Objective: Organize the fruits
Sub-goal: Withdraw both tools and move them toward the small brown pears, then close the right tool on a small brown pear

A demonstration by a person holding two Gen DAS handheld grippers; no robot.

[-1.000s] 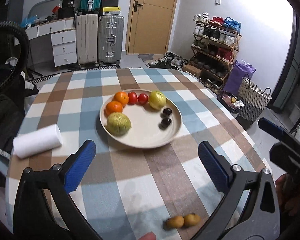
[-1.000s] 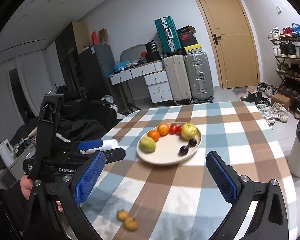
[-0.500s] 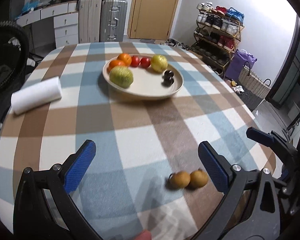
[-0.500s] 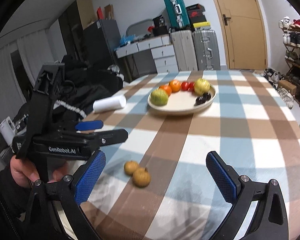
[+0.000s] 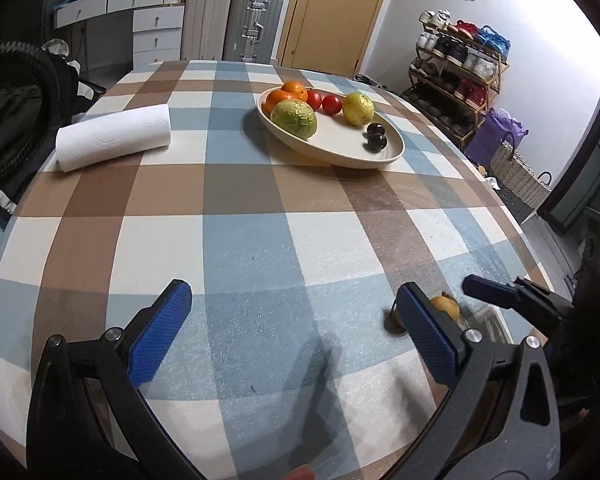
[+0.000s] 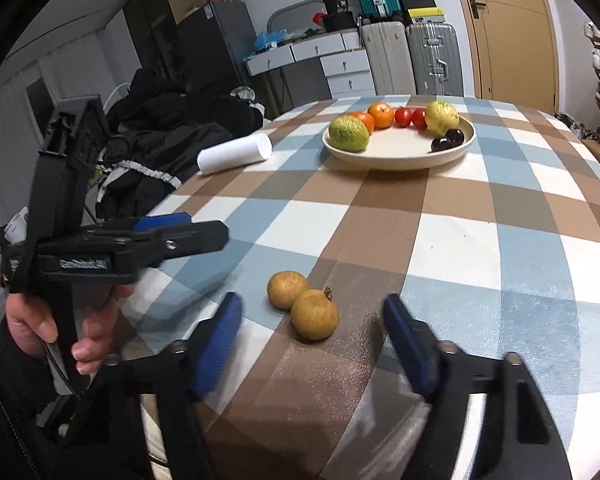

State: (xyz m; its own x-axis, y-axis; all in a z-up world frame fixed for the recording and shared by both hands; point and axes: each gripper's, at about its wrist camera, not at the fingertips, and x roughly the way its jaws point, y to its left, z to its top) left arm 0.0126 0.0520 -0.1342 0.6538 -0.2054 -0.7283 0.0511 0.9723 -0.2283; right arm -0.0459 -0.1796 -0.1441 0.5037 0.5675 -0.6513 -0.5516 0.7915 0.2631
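Hovering my right gripper [image 6: 312,336], jaws apart, over two brown fruits [image 6: 303,305] on the near surface [image 6: 480,248], left gripper [image 5: 292,320] open too.

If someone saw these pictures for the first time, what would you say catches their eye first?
Probably the cream plate far across the checked tablecloth, with bright oranges, tomatoes and green fruits in an arc along its rim. Next, the two brown fruits lying touching on the cloth just ahead of the open right gripper. A white paper roll lies left of the plate.
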